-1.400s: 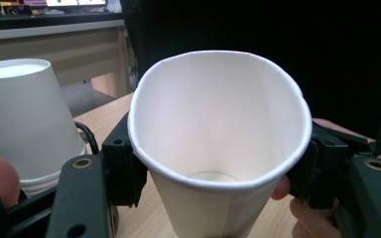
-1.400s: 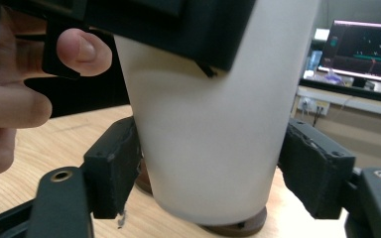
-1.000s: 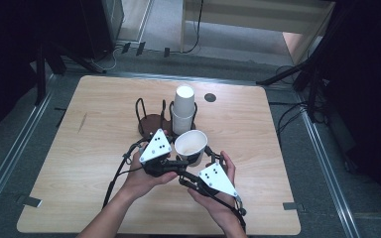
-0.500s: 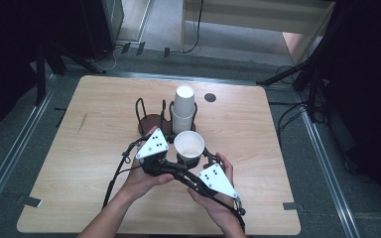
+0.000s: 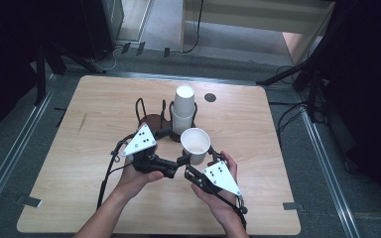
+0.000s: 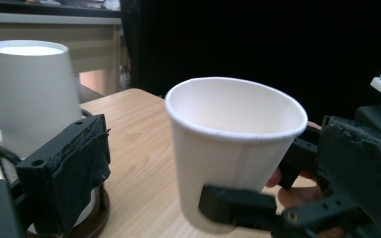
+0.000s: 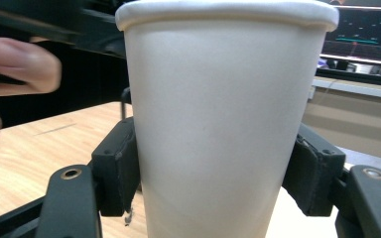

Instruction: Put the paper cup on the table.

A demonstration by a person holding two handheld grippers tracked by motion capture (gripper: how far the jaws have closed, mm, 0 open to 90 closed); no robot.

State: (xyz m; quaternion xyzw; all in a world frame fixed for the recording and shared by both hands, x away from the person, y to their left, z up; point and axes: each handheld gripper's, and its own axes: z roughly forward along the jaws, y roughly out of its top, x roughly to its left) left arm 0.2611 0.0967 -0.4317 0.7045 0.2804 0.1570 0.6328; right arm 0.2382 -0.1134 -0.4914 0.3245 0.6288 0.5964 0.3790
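Observation:
A white paper cup point(image 5: 195, 143) stands upright with its mouth up, just above the table's middle. My right gripper point(image 5: 196, 158) is shut on its lower wall; its pads point(image 7: 116, 173) press the cup point(image 7: 228, 124) from both sides, and its jaws have just been closing on it. My left gripper point(image 5: 175, 148) is open. Its jaws have just been opening and stand wide on either side of the cup point(image 6: 233, 144) without touching it. The right gripper's jaw crosses the cup's base in the left gripper view.
Just behind the held cup, a stack of upside-down white cups point(image 5: 183, 106) sits in a black wire holder point(image 5: 151, 119) with a brown base. The wooden table point(image 5: 79, 148) has a dark round hole point(image 5: 210, 97) at the back. Cables trail toward the near edge.
The left gripper's jaws have spread away from the cup. The right gripper's jaws have closed onto it. The cup and both hands have hardly shifted.

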